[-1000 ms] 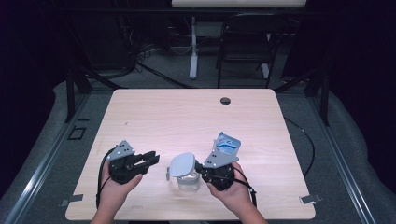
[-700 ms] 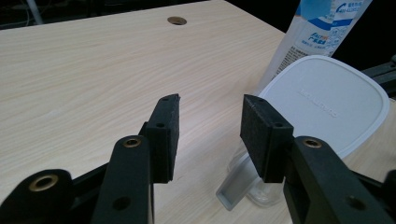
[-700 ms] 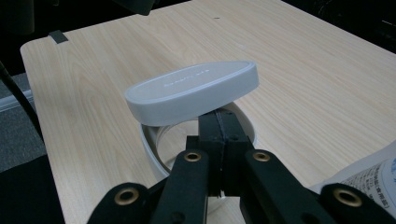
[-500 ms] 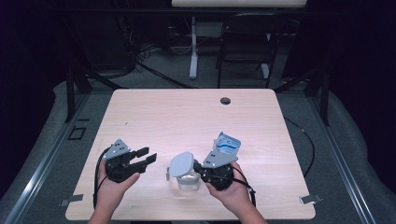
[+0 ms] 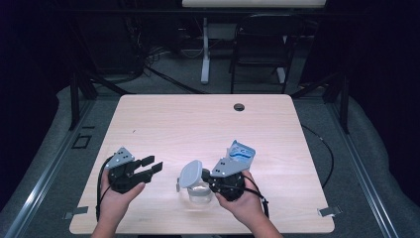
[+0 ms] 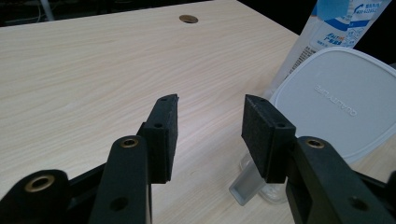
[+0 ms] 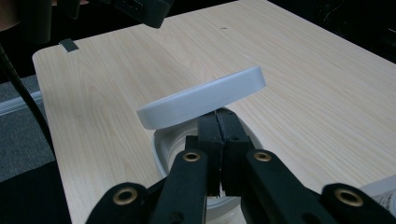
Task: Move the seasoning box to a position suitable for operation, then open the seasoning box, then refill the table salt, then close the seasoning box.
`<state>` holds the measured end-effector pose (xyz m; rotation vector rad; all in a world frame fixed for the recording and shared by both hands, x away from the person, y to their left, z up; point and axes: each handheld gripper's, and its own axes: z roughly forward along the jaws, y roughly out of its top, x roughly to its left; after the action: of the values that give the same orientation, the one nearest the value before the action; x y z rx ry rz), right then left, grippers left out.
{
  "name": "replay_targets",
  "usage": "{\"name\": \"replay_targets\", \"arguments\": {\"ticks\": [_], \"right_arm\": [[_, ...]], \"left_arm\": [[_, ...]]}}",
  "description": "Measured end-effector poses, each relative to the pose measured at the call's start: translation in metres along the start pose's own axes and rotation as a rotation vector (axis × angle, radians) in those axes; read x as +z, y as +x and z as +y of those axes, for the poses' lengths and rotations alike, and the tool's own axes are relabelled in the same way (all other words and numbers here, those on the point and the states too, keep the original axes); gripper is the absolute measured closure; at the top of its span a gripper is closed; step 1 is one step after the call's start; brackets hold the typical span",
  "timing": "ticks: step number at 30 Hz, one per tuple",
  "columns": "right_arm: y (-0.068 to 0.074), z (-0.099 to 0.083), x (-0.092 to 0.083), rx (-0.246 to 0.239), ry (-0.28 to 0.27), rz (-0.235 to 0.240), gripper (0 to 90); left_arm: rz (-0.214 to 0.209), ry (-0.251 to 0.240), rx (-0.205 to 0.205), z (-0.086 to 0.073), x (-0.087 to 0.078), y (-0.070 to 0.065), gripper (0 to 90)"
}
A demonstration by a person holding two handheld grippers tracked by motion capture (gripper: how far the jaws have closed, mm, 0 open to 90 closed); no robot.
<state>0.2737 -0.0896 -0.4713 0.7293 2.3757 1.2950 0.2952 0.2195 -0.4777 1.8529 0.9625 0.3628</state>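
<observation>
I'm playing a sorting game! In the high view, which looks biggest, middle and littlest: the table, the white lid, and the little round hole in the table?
1. The table, by far.
2. The white lid.
3. The round hole, a small dot near the far edge.

I'm seeing a pale wood-grain tabletop (image 5: 188, 124), smooth, matt. Lid (image 6: 341, 105): grey plastic w/ soft sheen. Container (image 5: 200, 192): clear plastic. Pouch (image 6: 338, 23): glossy printed film. Left tool (image 6: 210, 123) pads: matt black, rubbery.
</observation>
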Motion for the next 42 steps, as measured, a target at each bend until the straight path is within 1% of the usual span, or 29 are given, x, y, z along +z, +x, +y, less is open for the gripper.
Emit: {"name": "replay_targets", "arguments": {"ticks": [6, 11, 13, 19, 25, 30, 33, 36, 42], "right_arm": [[0.002, 0.005, 0.001, -0.002, -0.008, 0.004, 89.5], [0.006, 0.012, 0.002, -0.016, -0.016, 0.01, 89.3], [0.006, 0.013, 0.003, -0.016, -0.017, 0.013, 89.2], [0.006, 0.016, 0.005, -0.019, -0.016, 0.012, 89.2], [0.008, 0.021, 0.008, -0.025, -0.023, 0.02, 89.2], [0.011, 0.026, 0.01, -0.037, -0.025, 0.026, 89.1], [0.013, 0.028, 0.011, -0.049, -0.026, 0.024, 89.0], [0.014, 0.029, 0.012, -0.049, -0.025, 0.025, 88.7], [0.012, 0.028, 0.013, -0.048, -0.029, 0.019, 88.2]], "left_arm": [[0.003, 0.001, -0.007, -0.001, 0.0, 0.002, 56.3], [-0.001, -0.002, -0.011, -0.001, -0.001, 0.002, 56.1], [0.0, -0.008, -0.024, -0.001, -0.001, 0.003, 55.1], [0.003, 0.006, -0.016, -0.002, 0.0, 0.004, 55.7], [0.008, -0.003, -0.046, -0.003, -0.001, 0.008, 54.1], [0.011, 0.002, -0.045, -0.004, -0.002, 0.011, 53.8], [0.013, -0.002, -0.051, -0.004, -0.002, 0.01, 53.6], [0.009, -0.004, -0.052, -0.004, -0.002, 0.011, 51.8], [0.011, 0.009, -0.043, -0.004, 0.001, 0.011, 52.3]]}}
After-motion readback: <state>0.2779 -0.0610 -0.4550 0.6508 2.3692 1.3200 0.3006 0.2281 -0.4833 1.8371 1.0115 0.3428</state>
